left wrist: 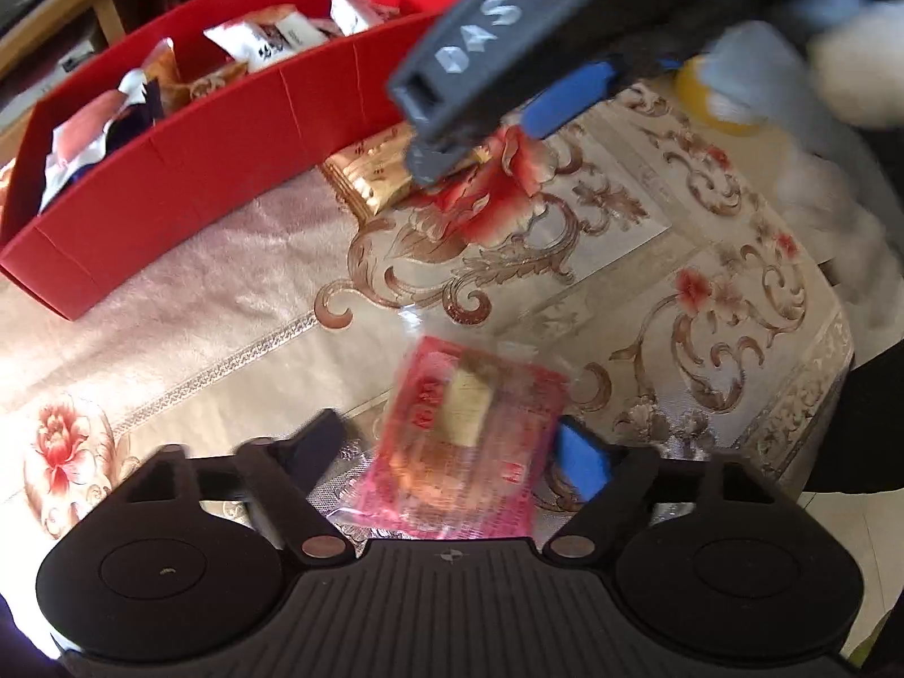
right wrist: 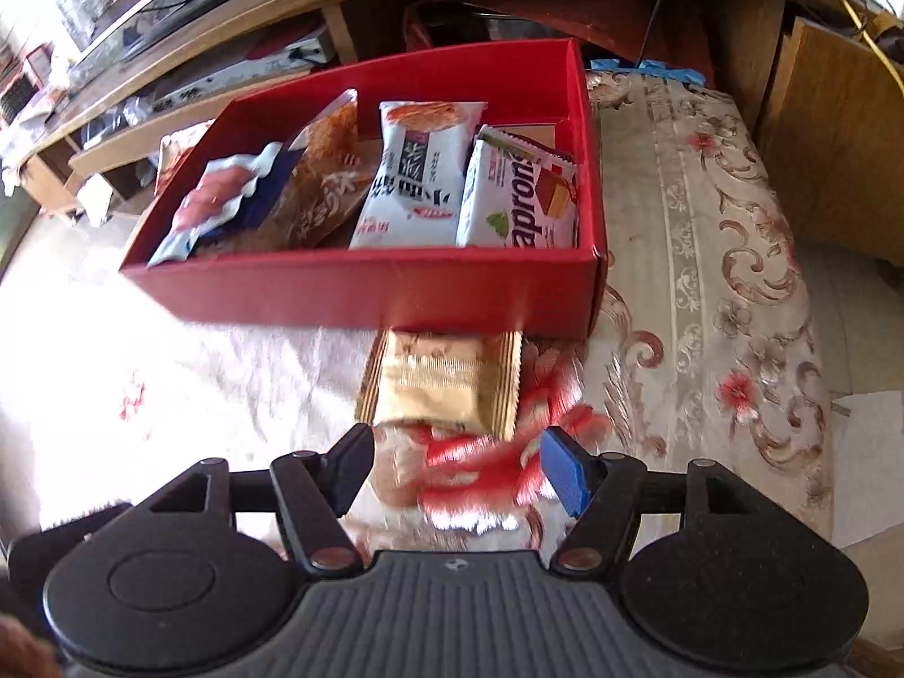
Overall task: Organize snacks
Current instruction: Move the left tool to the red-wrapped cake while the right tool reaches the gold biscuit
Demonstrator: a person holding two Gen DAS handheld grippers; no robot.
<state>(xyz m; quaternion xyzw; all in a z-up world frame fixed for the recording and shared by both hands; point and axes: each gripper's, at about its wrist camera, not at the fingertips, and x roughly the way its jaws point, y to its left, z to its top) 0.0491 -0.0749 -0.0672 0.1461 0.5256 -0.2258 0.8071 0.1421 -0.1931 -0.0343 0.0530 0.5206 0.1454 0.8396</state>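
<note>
A pink snack packet (left wrist: 469,435) lies on the flowered tablecloth between the fingers of my left gripper (left wrist: 457,449). The blue pad (left wrist: 582,457) is at its right edge, and a strip of cloth shows between the packet and the black finger (left wrist: 325,443), so the jaws stand open. A gold snack packet (right wrist: 446,384) lies against the front wall of the red box (right wrist: 395,288). My right gripper (right wrist: 460,469) is open just short of it, with only cloth between its fingers. From the left wrist view, the right gripper (left wrist: 497,133) hangs over the gold packet (left wrist: 373,175).
The red box (left wrist: 226,130) holds several packets, among them two white ones (right wrist: 412,181) (right wrist: 514,203). A wooden shelf unit (right wrist: 339,17) stands behind the table. A yellow object (left wrist: 700,90) sits at the far right. The table's edge (right wrist: 813,339) runs down the right side.
</note>
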